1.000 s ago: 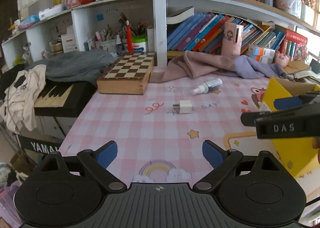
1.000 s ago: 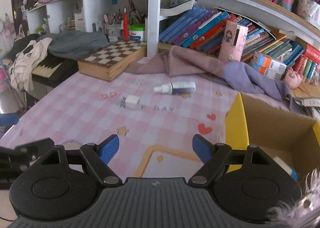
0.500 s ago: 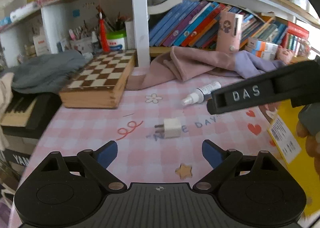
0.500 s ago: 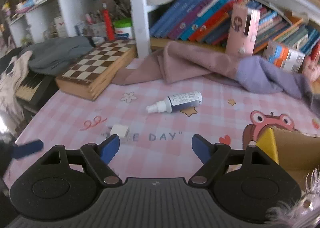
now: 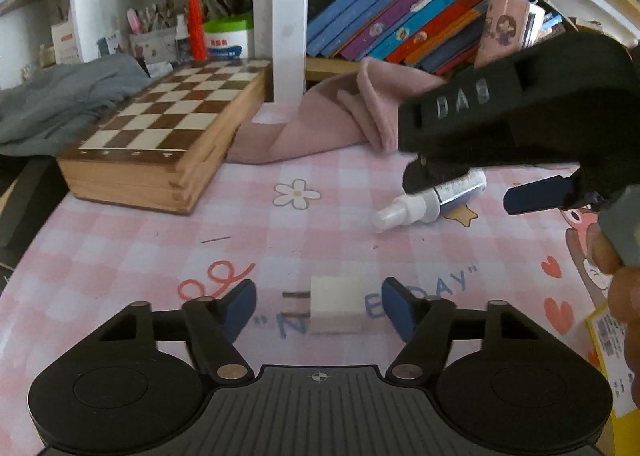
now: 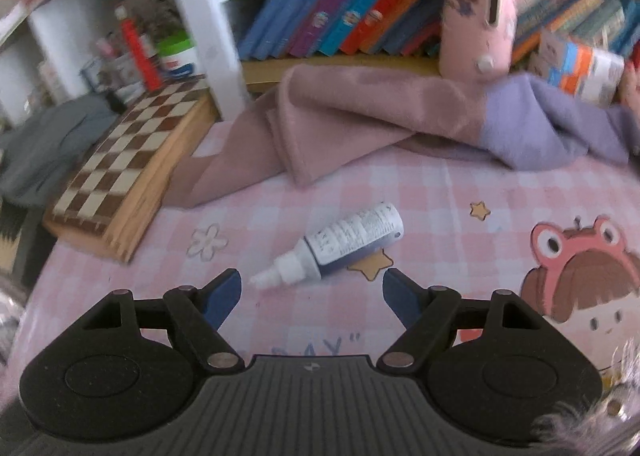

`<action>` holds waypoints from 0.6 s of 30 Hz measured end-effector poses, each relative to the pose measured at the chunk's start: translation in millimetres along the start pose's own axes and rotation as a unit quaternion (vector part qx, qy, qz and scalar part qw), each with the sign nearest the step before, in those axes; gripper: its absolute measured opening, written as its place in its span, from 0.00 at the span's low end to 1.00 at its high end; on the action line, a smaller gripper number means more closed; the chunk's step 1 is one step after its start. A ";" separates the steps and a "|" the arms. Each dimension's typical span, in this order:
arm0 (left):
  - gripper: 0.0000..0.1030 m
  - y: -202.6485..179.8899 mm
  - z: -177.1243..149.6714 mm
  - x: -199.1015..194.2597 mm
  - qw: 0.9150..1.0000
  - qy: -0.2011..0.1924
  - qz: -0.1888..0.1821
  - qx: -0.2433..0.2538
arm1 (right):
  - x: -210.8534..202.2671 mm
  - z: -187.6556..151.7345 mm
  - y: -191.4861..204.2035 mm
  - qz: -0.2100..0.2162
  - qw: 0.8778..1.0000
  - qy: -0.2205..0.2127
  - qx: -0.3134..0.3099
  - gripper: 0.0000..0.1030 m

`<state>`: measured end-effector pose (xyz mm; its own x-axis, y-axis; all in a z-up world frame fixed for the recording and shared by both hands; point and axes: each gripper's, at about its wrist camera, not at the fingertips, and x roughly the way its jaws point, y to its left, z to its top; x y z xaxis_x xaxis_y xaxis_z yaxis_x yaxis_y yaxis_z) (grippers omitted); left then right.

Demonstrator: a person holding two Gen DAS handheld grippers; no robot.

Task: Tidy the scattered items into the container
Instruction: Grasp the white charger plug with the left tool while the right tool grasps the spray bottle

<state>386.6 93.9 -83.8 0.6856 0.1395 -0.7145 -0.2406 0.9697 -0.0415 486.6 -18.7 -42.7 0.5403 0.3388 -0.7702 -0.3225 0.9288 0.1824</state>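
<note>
Your left gripper (image 5: pixel 318 306) was closing its jaws around the small white cube-shaped charger plug (image 5: pixel 335 304) lying on the pink checked tablecloth (image 5: pixel 120 256), pads not yet touching it. Your right gripper (image 6: pixel 312 290) stood with jaws wide and empty just short of the small white-capped spray bottle with a dark label (image 6: pixel 344 244). Only a yellow edge of the cardboard box (image 5: pixel 608 340) showed; its contents were hidden.

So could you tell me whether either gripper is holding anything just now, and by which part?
Nothing is held yet. The left gripper is closing around the white charger, pads still clear of its sides. The right gripper is open before the spray bottle.
</note>
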 end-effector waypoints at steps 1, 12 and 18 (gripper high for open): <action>0.57 -0.5 0.4 3.6 1.000 0.004 -0.001 0.002 | 5.0 3.6 -3.4 0.002 1.000 0.005 0.019 0.75; 0.40 6.1 -2.7 3.6 1.000 -0.001 -0.013 0.010 | 47.7 26.3 -24.5 -0.034 0.992 0.043 0.114 0.66; 0.40 11.5 -6.8 -15.4 1.000 -0.007 -0.018 0.014 | 63.9 27.4 -22.8 -0.046 0.992 0.054 0.104 0.63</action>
<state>368.6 101.5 -78.0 0.7028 0.1070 -0.7033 -0.1969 0.9793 -0.0477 549.8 -14.1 -79.4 0.4695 0.2438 -0.8486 -0.1017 0.9696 0.2224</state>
